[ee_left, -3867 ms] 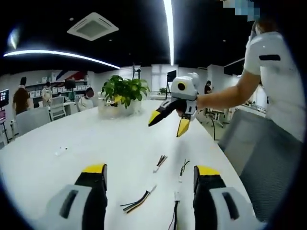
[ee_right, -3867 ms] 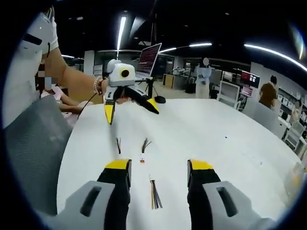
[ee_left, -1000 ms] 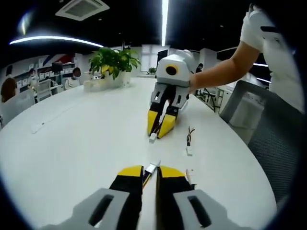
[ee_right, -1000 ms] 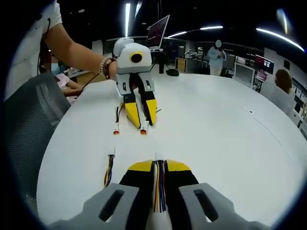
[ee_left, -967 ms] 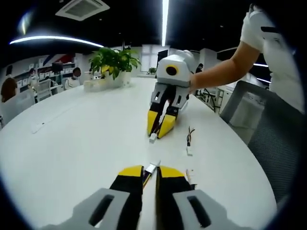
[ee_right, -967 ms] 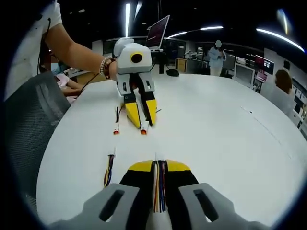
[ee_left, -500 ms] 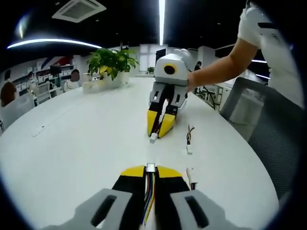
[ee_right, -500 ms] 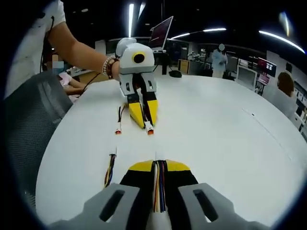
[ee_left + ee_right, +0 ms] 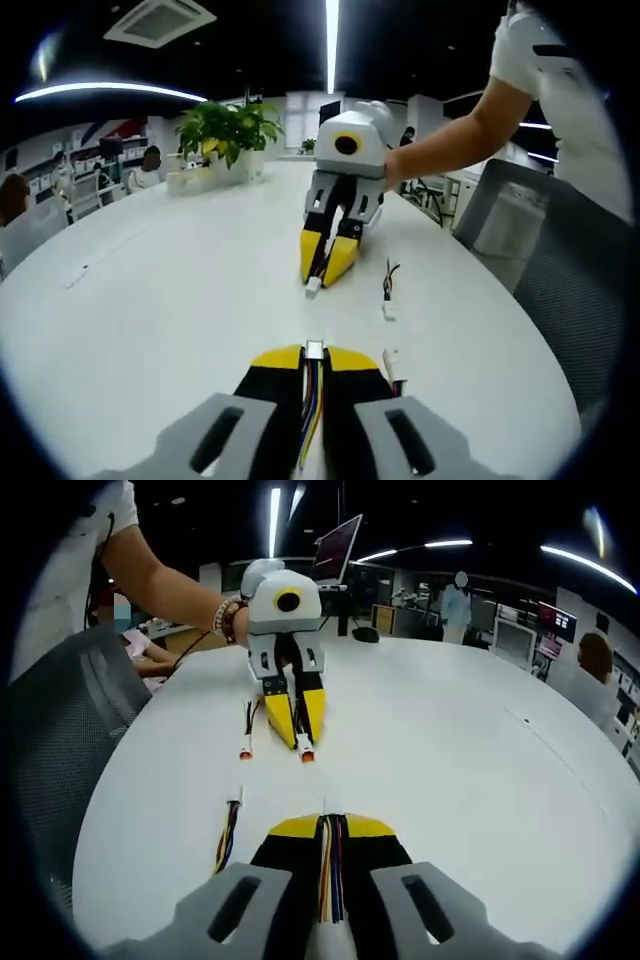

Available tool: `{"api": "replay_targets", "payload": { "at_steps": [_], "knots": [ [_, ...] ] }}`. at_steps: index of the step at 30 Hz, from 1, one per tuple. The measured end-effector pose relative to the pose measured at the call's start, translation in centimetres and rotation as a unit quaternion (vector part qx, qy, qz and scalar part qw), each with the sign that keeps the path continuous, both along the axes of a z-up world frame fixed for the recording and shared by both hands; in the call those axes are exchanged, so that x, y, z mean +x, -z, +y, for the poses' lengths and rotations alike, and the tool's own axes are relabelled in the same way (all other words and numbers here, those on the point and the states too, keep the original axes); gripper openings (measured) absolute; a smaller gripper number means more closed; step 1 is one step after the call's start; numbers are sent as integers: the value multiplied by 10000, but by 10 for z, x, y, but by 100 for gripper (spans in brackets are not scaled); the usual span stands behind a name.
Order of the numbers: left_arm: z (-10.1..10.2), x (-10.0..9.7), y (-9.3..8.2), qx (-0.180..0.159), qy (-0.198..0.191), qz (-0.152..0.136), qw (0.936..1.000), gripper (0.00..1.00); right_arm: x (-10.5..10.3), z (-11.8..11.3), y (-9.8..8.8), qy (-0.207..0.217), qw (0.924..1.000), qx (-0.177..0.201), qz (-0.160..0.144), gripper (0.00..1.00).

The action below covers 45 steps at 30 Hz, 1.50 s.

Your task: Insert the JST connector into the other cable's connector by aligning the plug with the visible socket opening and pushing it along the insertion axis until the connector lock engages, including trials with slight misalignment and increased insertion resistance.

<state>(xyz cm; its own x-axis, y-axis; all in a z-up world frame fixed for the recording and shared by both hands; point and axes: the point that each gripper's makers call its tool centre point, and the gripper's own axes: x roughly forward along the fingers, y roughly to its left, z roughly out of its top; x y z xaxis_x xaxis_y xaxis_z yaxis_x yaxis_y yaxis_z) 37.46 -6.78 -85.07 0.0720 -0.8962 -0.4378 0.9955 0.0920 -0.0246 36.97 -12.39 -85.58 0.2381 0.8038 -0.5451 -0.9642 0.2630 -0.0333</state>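
The yellow-jawed left gripper (image 9: 313, 357) is clamping a multicoloured ribbon cable with white JST connector (image 9: 314, 349); the right gripper (image 9: 325, 266) is pinching the mating white-tipped cable (image 9: 313, 285). Well apart above the white table (image 9: 180, 300), both tips are risking angular misalignment, jamming before locking.

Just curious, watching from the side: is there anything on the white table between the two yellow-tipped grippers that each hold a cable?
In the left gripper view, only bare white table lies between the left gripper and the right gripper; a loose black-wired cable lies off to the side.
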Motion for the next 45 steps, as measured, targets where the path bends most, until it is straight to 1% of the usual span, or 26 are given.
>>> {"api": "replay_targets", "payload": {
  "at_steps": [9, 22, 28, 33, 38, 45],
  "knots": [
    [0, -2, 0, 69, 71, -42, 9999, 0, -2, 0, -4, -70, 10000, -27, 21, 3],
    [2, -2, -18, 40, 82, -158, 9998, 0, -3, 8, -20, -195, 9997, -27, -108, 3],
    [1, -3, -23, 67, 99, -236, 9996, 0, -3, 12, -27, -233, 9996, -3, -176, 3],
    [0, -4, -22, 89, 119, -245, 9996, 0, -4, 19, -34, -284, 9993, 72, -226, 3],
    [-4, -5, -22, 65, 151, -241, 9996, 0, -7, 28, -32, -404, 9989, 80, -207, 3],
    [-4, -4, -21, 53, 151, -225, 9996, 0, -9, 36, -27, -529, 9984, 48, -168, 3]
  ]
}}
